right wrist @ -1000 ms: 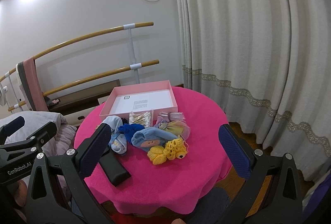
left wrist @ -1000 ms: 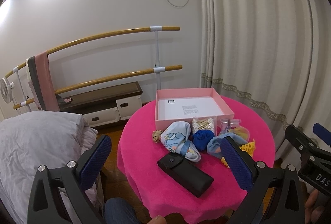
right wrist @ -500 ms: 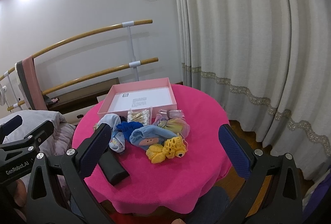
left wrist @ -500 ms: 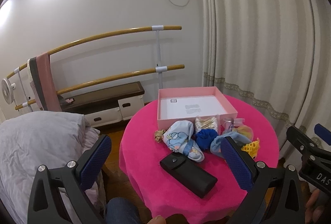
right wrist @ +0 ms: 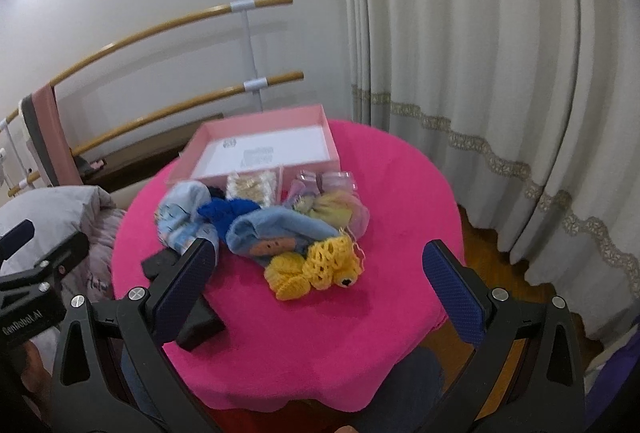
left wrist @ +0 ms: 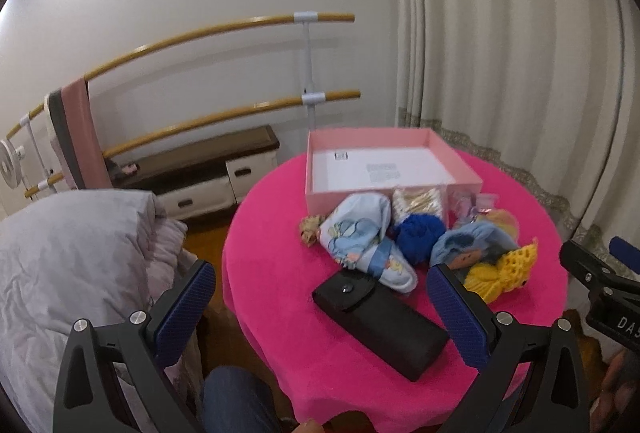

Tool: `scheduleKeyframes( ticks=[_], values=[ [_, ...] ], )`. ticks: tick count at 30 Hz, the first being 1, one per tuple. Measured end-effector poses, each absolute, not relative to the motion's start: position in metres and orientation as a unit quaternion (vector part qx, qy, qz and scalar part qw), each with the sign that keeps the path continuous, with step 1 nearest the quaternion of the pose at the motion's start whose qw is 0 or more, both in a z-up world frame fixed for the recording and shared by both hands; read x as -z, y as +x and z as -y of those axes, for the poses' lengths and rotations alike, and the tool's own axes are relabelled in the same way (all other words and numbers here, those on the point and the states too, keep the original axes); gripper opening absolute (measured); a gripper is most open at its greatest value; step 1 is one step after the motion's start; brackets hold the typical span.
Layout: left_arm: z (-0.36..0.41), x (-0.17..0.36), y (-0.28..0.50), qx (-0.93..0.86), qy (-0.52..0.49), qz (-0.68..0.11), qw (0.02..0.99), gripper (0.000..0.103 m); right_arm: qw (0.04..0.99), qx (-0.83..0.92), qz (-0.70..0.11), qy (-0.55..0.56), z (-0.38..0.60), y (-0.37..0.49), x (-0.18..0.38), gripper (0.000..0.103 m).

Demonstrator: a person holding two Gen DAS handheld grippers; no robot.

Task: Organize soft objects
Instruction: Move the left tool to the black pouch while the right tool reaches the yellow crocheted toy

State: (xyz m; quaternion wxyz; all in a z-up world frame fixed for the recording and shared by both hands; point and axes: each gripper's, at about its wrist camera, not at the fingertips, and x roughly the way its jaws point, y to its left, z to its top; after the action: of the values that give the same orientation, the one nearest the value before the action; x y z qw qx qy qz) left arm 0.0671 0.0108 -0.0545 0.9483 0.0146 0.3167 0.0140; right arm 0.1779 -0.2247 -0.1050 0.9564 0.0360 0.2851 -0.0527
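A round table under a magenta cloth (left wrist: 280,273) (right wrist: 400,193) carries an open pink box (left wrist: 384,165) (right wrist: 264,149) at its far side. In front of the box lies a heap of soft things: a pale blue printed cloth (left wrist: 360,237) (right wrist: 176,213), a dark blue knitted piece (left wrist: 418,237) (right wrist: 224,213), a light blue doll-faced piece (left wrist: 468,245) (right wrist: 272,233) and a yellow crocheted toy (left wrist: 500,269) (right wrist: 316,269). My left gripper (left wrist: 320,309) hangs open above the table's near left edge. My right gripper (right wrist: 320,285) hangs open over the near edge, just short of the yellow toy. Neither holds anything.
A black case (left wrist: 380,313) (right wrist: 188,317) lies on the near left of the cloth. A pack of cotton swabs (left wrist: 418,199) (right wrist: 252,185) and small clear packets (right wrist: 336,181) lean on the box. A grey duvet (left wrist: 68,253) lies left, curtains (right wrist: 480,73) stand right, wall bars (left wrist: 224,113) behind.
Both grippers have moved forward and tipped down toward the table, so the heap and box look nearer. Nothing on the table has moved and both grippers stay open.
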Motion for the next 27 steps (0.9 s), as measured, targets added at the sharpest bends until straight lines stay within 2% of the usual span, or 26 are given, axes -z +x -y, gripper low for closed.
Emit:
scheduleKeyframes(
  ticks=[16, 27],
  values=[
    [-0.003, 0.13, 0.143, 0.01, -0.01, -0.407, 0.913, 0.103, 0.93, 0.053, -0.359, 0.053, 0.24, 0.224, 0.159, 0.103],
    [0.018, 0.18, 0.191, -0.03, -0.069, -0.478, 0.875, 0.103, 0.921, 0.039, -0.383, 0.055, 0.249, 0.242, 0.179, 0.103]
  ],
)
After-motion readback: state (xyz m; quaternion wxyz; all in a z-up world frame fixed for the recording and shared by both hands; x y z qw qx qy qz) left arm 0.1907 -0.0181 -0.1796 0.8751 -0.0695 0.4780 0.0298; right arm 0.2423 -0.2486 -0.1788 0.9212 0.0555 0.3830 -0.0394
